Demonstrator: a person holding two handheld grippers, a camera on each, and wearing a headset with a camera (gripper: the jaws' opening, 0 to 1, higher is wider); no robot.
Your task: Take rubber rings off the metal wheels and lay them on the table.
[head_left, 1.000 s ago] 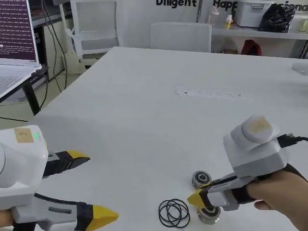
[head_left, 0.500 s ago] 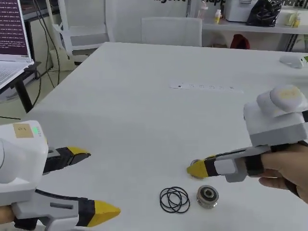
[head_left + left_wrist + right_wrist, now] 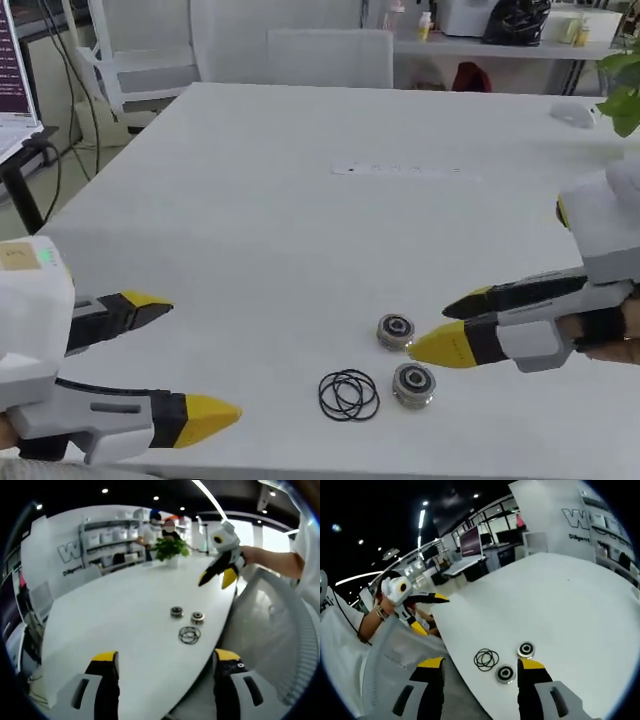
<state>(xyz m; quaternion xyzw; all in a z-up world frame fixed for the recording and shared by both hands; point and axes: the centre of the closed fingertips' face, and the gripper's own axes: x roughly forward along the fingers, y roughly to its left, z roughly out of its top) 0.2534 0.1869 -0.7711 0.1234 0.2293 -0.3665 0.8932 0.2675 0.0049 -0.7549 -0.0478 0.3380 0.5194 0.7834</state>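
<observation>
Left claw: jaws apart, empty, over table edge. Rings: loose pile on table, between claws, nearer right one. Wheels: two, just beside right claw tips; its jaws apart, empty. Judgement: stripping apparently done. Next: check each wheel for any ring left on.

Head view looks down over the table; both gripper views face each other across the rubber rings.
</observation>
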